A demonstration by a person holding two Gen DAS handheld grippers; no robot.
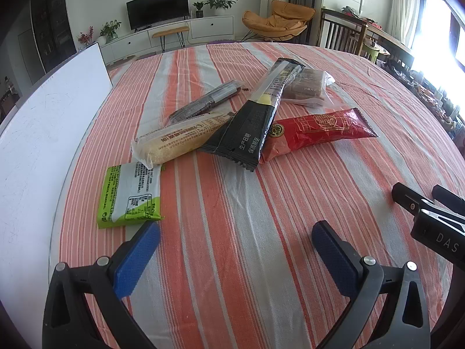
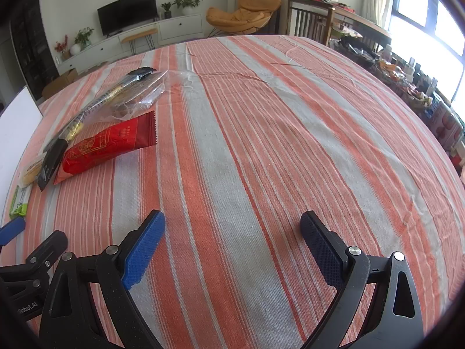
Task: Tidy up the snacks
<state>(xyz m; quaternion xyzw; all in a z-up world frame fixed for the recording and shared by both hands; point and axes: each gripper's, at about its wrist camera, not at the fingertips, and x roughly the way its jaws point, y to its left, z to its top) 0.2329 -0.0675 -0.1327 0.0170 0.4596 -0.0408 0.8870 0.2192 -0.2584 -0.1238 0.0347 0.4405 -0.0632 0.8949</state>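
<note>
Several snack packs lie in a loose pile on the striped tablecloth. In the left wrist view: a green-and-white pack nearest, a pale sesame bar, a long black pack lying over a red pack, a dark clear-wrapped bar, and a clear bag of brown cakes. My left gripper is open and empty, just right of the green pack. My right gripper is open and empty over bare cloth, right of the red pack and the black pack.
A white board lies along the table's left edge. The right gripper's body shows at the right of the left wrist view. Behind the table are a TV cabinet, an orange chair and wooden chairs.
</note>
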